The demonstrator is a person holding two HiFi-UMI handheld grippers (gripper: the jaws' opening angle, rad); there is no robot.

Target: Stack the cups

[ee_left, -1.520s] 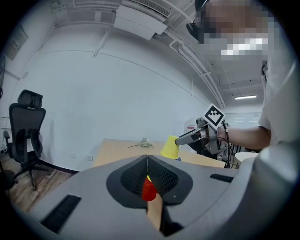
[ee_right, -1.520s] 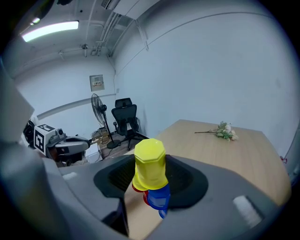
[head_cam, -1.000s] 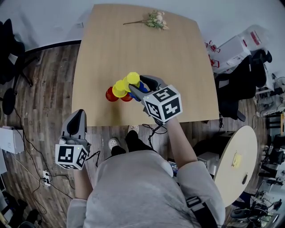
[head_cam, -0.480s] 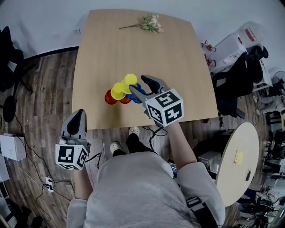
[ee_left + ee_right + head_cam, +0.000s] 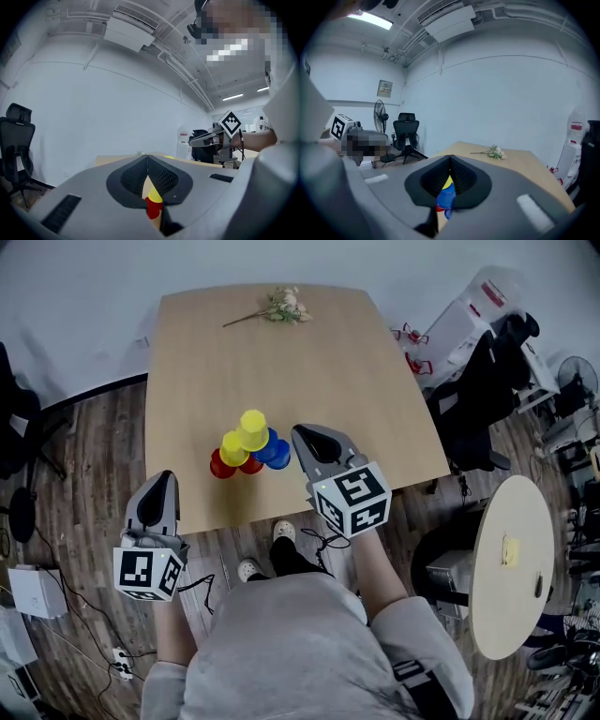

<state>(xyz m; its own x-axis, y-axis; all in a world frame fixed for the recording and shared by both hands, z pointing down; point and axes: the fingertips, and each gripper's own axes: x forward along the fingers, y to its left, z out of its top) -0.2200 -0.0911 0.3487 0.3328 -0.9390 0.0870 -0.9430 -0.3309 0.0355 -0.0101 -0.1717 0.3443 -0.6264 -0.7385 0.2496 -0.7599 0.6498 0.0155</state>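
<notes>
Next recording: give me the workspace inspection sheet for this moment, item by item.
Surface: light wooden table.
Job's things: red, yellow and blue cups piled near the front edge, a yellow one on top.
Clutter: flower sprig at the far edge.
Grippers: left gripper shut, empty, at the table's front-left corner; right gripper beside the cups, jaws just closed, nothing between them.
Cables: black cable hanging under the right gripper; power strip on the floor.
Surroundings: round side table and dark office chair to the right.
</notes>
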